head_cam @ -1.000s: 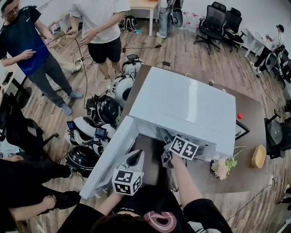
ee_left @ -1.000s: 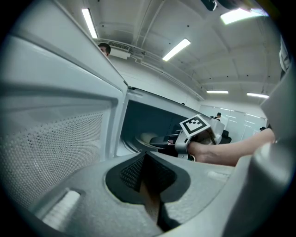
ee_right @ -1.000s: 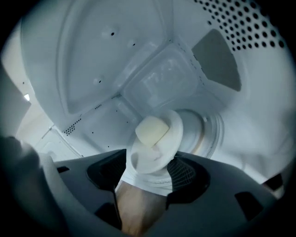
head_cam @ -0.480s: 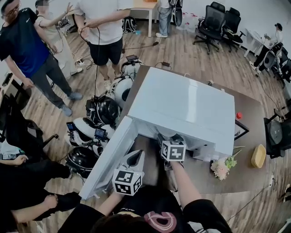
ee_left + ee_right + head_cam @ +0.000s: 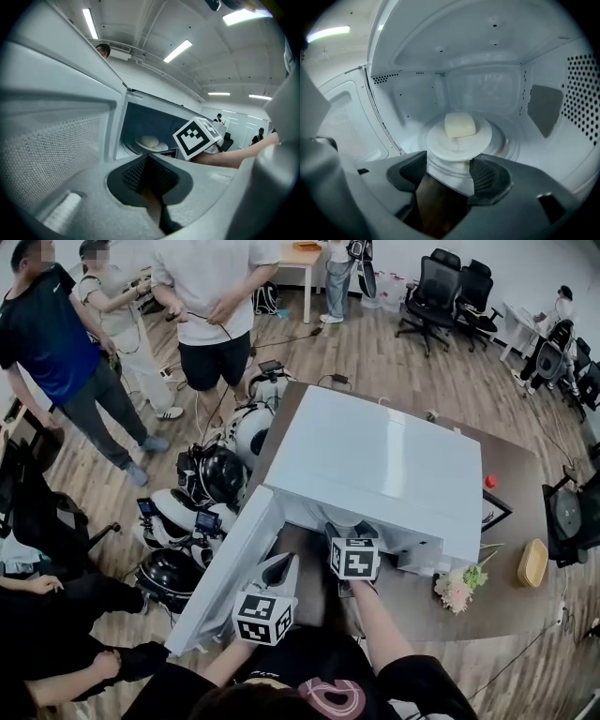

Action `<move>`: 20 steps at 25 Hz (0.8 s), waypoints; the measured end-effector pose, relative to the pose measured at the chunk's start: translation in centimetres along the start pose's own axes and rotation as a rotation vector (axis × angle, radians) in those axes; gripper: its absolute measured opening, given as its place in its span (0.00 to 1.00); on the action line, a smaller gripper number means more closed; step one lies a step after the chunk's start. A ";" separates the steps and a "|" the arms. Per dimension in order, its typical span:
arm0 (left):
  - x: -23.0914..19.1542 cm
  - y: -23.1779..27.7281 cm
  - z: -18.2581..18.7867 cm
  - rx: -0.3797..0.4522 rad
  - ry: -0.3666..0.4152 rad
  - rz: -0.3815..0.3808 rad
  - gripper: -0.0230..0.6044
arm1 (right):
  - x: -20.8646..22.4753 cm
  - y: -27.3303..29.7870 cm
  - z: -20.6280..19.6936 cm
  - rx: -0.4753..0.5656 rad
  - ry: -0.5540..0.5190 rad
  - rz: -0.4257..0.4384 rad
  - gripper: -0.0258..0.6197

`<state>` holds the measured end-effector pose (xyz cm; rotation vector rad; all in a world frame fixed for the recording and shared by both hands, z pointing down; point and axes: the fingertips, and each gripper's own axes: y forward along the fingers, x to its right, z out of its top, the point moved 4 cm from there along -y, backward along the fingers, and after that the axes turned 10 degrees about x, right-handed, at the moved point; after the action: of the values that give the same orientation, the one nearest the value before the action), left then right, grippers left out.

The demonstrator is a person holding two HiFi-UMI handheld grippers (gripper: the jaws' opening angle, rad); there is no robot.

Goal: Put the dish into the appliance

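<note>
A white microwave [image 5: 375, 460] stands on the brown table [image 5: 511, 460], and its door [image 5: 225, 563] hangs open to the left. On the turntable inside rests the white dish [image 5: 461, 136] with a pale bun [image 5: 460, 124] on it. My right gripper [image 5: 447, 171] reaches into the mouth of the cavity. Its jaws have just been opening; the dish's near rim lies between the wide-set pads. In the head view only its marker cube [image 5: 354, 559] shows. My left gripper [image 5: 279, 563] hovers by the door, shut and empty. From the left gripper view the dish [image 5: 151, 143] shows deep in the cavity.
Pink flowers [image 5: 459, 585], a yellow bowl [image 5: 532, 562] and a black frame [image 5: 495, 510] lie on the table right of the microwave. Helmets and gear [image 5: 211, 474] crowd the floor left of the table. Several people stand beyond. Office chairs [image 5: 439, 287] stand at the back.
My right gripper has rolled, so its marker cube now faces up squarely, and it sits slightly further left at the cavity mouth. The left gripper has stayed put. The standing people have shifted.
</note>
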<state>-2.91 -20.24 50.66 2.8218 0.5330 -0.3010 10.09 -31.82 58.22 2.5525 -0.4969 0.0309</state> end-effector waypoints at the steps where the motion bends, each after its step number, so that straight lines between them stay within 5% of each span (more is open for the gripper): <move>1: 0.0 0.1 0.1 0.002 0.002 -0.002 0.05 | 0.0 0.0 0.0 0.000 -0.001 0.001 0.49; 20: 0.0 0.5 0.7 0.024 0.003 -0.028 0.05 | 0.0 -1.5 -0.2 -0.006 0.048 -0.047 0.47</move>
<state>-2.82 -20.91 50.15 2.8401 0.5743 -0.3111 10.60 -30.54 57.63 2.5508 -0.4177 0.0729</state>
